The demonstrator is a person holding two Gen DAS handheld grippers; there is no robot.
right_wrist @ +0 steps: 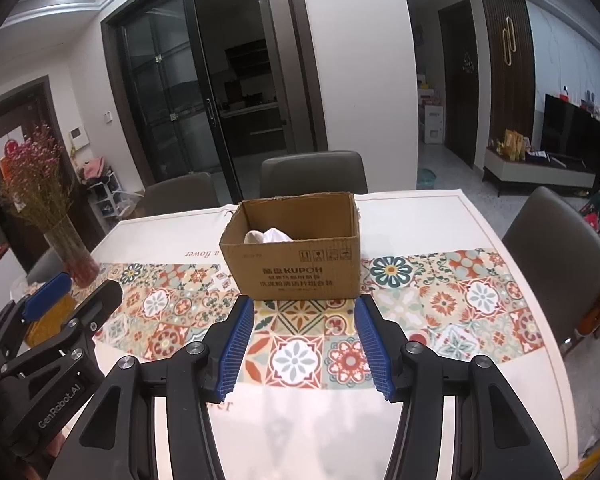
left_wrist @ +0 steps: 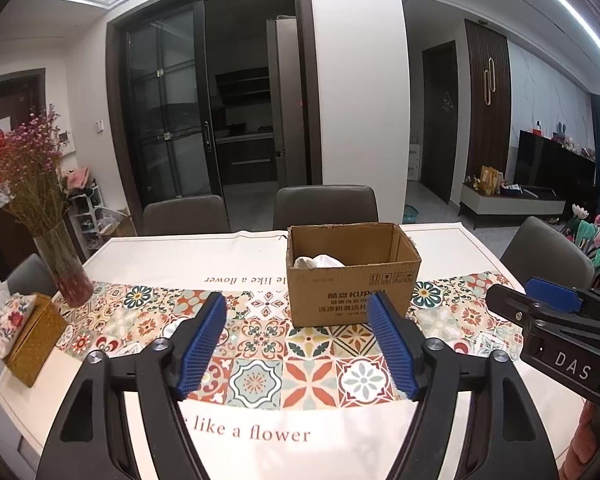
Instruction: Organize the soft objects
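An open cardboard box (left_wrist: 352, 276) stands on the patterned tablecloth, also in the right wrist view (right_wrist: 296, 264). White soft cloth items (left_wrist: 320, 261) lie inside it, seen too in the right wrist view (right_wrist: 268, 236). My left gripper (left_wrist: 300, 344) is open and empty, held above the table just short of the box. My right gripper (right_wrist: 306, 344) is open and empty, also in front of the box. Each gripper shows at the edge of the other's view: the right gripper (left_wrist: 540, 304) and the left gripper (right_wrist: 72, 292).
A glass vase of dried pink flowers (left_wrist: 64, 272) stands at the table's far left, with a yellow tissue box with floral cloth (left_wrist: 28, 336) beside it. Grey chairs (left_wrist: 326, 206) ring the table (left_wrist: 160, 252). Something orange-pink (left_wrist: 588, 440) shows at the lower right.
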